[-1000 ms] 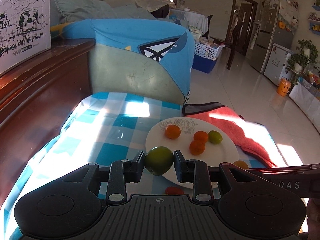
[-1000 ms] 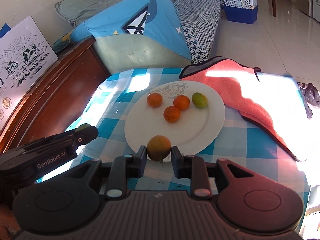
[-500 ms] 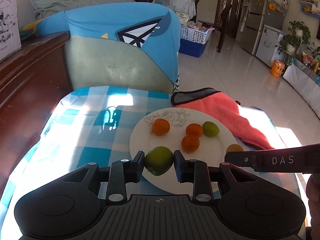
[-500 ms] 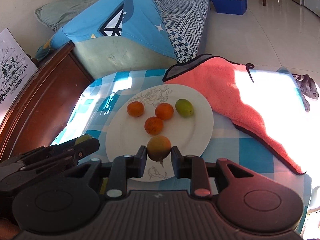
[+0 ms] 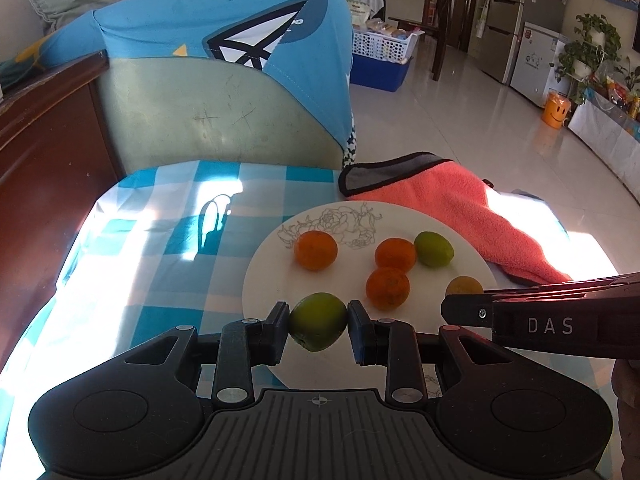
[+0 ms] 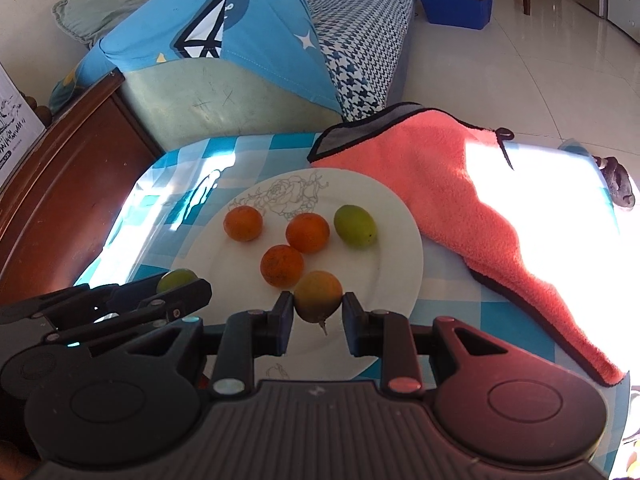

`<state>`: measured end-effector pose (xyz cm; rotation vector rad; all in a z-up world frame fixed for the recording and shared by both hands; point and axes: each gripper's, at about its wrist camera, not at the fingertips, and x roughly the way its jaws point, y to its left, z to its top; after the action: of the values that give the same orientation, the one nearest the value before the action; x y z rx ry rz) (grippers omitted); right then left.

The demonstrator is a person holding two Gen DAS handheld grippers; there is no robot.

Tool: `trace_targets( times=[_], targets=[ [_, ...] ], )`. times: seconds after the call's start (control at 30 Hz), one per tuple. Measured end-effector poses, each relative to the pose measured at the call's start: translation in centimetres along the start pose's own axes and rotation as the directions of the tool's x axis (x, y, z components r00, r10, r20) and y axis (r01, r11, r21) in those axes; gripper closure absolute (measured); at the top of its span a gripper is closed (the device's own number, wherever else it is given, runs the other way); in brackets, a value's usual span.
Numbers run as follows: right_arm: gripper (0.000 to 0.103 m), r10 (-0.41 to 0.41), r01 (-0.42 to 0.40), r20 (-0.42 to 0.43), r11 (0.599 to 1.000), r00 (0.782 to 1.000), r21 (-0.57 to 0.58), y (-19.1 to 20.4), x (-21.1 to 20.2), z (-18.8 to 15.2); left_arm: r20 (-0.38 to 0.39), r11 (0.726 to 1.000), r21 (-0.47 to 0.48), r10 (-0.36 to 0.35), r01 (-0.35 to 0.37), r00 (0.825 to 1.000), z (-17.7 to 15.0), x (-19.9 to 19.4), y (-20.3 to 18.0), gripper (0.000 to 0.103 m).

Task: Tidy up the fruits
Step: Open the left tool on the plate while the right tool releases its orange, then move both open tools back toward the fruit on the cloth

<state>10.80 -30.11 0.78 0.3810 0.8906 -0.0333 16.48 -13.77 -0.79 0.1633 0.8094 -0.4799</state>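
Observation:
A white plate point(image 5: 468, 256) point(image 6: 396, 248) with a drawn flower rests on the blue checked tablecloth point(image 5: 160, 248). Three orange fruits point(image 5: 315, 250) point(image 6: 307, 232) and one green fruit point(image 5: 434, 249) point(image 6: 355, 226) lie on it. My left gripper point(image 5: 319, 326) is shut on a green fruit point(image 5: 318, 321) over the plate's near left rim. My right gripper point(image 6: 317, 312) is shut on an orange-green fruit point(image 6: 319, 296) above the plate's near edge. Each gripper shows in the other's view, the right gripper point(image 5: 466, 298) at the right and the left gripper point(image 6: 188, 286) at the lower left.
A coral towel point(image 5: 460, 208) point(image 6: 472, 200) lies on the cloth right of the plate. A dark wooden cabinet point(image 5: 44, 152) flanks the table on the left, and a sofa with a blue cover point(image 5: 224, 80) stands behind. Tiled floor stretches off to the right.
Both grippers have moved forward and down toward the plate, each keeping its fruit. The plate and its fruits look larger and nearer; the fruits on it have not moved.

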Motion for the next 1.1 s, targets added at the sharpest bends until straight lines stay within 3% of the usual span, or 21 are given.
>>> trace_targets(
  times=[0.3,0.43,0.6,1.1],
  targets=[
    [0.073,-0.009,0.008,0.019,0.999,1.0,0.044,-0.6,0.5,0.3,-0.001,1.0,0.024,0.019,-0.019,1.0,0.3,0.2,-0.5,0.07],
    [0.071,0.016,-0.018,0.036,0.998,0.999,0.057,-0.5,-0.2,0.6,0.018,0.998,0.036,0.042,-0.042,0.999,0.5,-0.5,-0.8,0.045],
    [0.066,0.009,-0.011,0.048,0.999,0.999,0.046,-0.2,-0.8,0.5,0.027,0.996,0.052,0.066,-0.067,0.997,0.6,-1.4,-1.0,0.034],
    [0.051,-0.034,0.035,0.035,0.999,0.999,-0.026,1.3,-2.9,-2.0,0.0,0.989,0.073,0.129,-0.128,0.992,-2.0,-4.6,-0.6,0.028]
  ],
)
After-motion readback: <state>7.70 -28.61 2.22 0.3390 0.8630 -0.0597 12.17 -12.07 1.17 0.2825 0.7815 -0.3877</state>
